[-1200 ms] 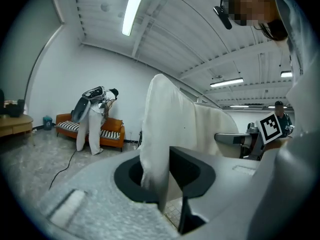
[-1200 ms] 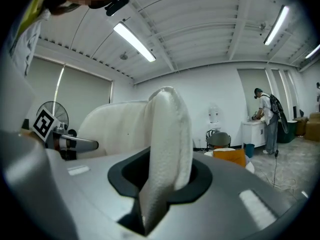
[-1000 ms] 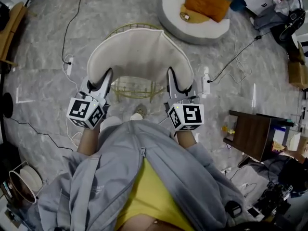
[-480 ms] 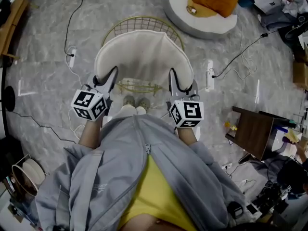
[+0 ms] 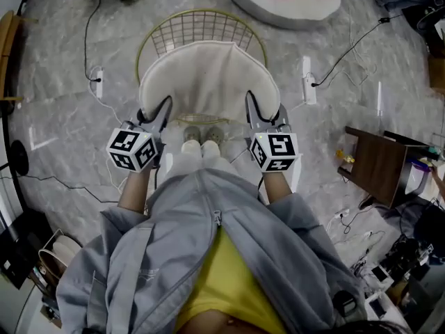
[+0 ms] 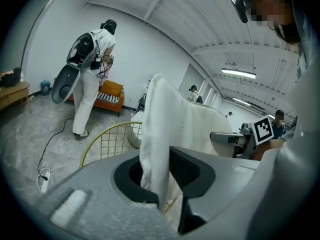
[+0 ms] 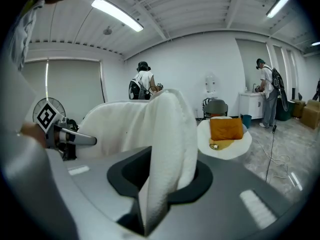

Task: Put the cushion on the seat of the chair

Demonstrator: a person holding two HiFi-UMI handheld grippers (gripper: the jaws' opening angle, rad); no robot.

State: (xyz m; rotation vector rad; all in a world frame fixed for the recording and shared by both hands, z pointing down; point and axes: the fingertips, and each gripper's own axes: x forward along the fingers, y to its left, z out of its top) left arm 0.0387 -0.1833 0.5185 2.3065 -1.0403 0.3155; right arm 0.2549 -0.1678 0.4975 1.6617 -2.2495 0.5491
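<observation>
Head view: we hold the cream cushion (image 5: 208,75) spread over the gold wire chair (image 5: 182,37). Our left gripper (image 5: 163,108) is clenched on the cushion's left edge, and our right gripper (image 5: 252,105) is clenched on its right edge.

Cushion (image 5: 207,75): off-white, fleecy, rounded outline, thin at the edge. Spread above the chair (image 5: 201,32), its two near corners pinched, one in my left gripper (image 5: 164,108), one in my right gripper (image 5: 250,107). Chair: gold wire basket frame, standing upright; only back grid and front rim show past the cushion.
</observation>
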